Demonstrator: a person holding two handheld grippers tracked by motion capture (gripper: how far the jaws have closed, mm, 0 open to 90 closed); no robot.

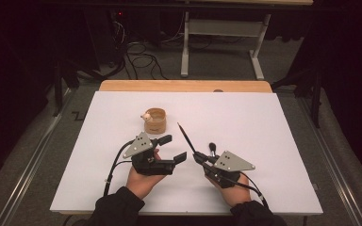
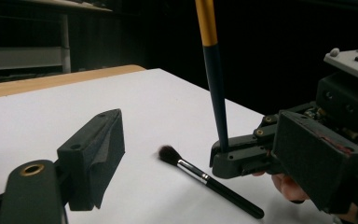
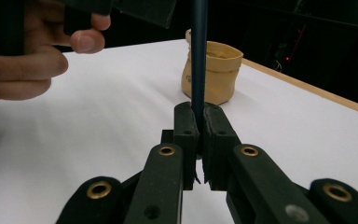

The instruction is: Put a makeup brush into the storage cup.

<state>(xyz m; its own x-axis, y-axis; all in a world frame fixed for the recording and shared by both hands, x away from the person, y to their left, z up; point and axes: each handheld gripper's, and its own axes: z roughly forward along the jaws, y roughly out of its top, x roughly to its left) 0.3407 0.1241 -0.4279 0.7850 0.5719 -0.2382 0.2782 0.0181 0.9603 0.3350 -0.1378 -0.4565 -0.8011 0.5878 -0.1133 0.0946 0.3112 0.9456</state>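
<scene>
black jaws of the right tool (image 3: 198,140) clamp a thin dark brush handle with a yellow upper part (image 2: 216,88), standing upright above the white counter (image 1: 245,122); the left tool (image 1: 175,148) gapes, empty, beside it

The pot (image 1: 155,120) stands mid-table (image 1: 264,122). The loose brush (image 1: 212,147) lies nearer the front edge, right of it.
</scene>
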